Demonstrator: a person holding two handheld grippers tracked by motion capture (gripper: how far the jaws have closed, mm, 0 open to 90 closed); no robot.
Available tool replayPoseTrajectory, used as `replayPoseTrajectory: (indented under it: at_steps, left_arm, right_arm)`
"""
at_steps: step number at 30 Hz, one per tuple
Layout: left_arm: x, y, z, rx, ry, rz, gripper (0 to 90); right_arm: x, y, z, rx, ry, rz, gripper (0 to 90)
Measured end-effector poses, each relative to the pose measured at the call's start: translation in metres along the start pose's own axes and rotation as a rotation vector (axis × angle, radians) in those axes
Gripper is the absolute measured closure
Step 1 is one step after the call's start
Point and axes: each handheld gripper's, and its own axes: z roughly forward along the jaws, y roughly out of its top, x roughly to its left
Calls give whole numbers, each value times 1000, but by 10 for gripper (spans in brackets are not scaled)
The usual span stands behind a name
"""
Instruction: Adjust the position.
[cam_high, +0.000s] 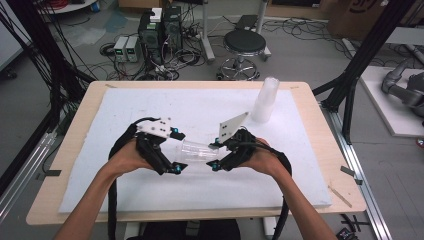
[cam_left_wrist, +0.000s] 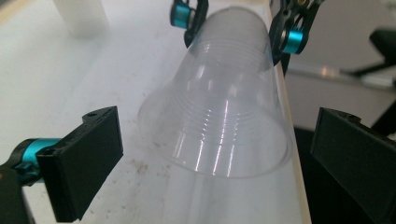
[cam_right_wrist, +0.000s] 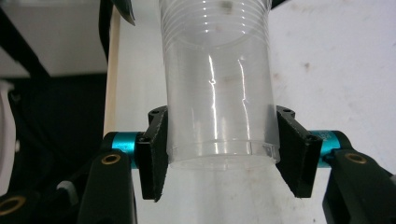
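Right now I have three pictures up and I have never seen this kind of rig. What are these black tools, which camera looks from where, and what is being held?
No robot arm here: a person holds a two-jaw hand tool in each hand. The high view looks down on the white table from the person's side. The other two pictures come from cameras riding on each tool, looking along its own black jaws.

The right gripper is shut on the narrow bottom end of a clear plastic cup, held on its side above the table. The left gripper is open, its jaws standing on either side of the cup's wide mouth without touching it. A stack of clear cups stands upright at the far right of the table.
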Motion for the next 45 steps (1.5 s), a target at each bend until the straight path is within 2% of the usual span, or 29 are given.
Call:
replayPoseTrajectory:
  at_steps: [3, 7, 15, 24, 29, 45]
  left_arm:
    - [-2, -10, -7, -101, 31, -16, 22]
    - [-5, -23, -7, -165, 43, -31, 22]
    - [-9, -40, 1, -252, 29, -60, 22]
    - [-10, -46, 8, -321, 23, -75, 22]
    - [-10, -44, 12, -361, 1, -76, 22]
    - [-10, -24, 35, -376, -40, -62, 23]
  right_arm:
    - [-2, -7, -6, -105, -3, 28, 428]
    - [-2, -18, -8, -222, 11, 60, 428]
    - [1, -35, 0, -341, 20, 73, 428]
    - [2, -45, 5, -438, 35, 82, 427]
    - [2, -48, 7, -468, 46, 79, 427]
    - [3, -56, 14, -498, 64, 88, 427]
